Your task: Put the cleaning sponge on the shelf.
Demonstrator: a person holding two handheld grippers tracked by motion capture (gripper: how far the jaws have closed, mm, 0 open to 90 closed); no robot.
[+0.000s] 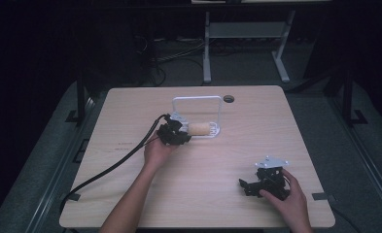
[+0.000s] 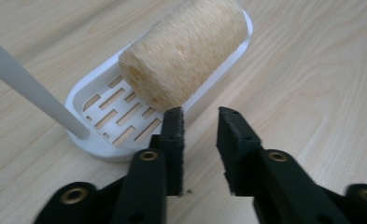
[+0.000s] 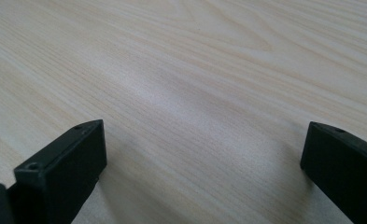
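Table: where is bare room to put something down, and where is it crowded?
Free: the table left of the white rack, the middle between the two tools, and the right side past the round hole. Crowded: at the rack, where the loofah roll lies and the left tool sits.

A grey floor with cables (image 1: pixel 179 53) and white frame legs (image 1: pixel 207 53) lies beyond the table (image 1: pixel 198 194).

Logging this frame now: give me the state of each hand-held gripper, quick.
Left hand-held gripper: jaws slightly apart, holding nothing, just short of the loofah roll.
Right hand-held gripper: wide open, empty, over the table.
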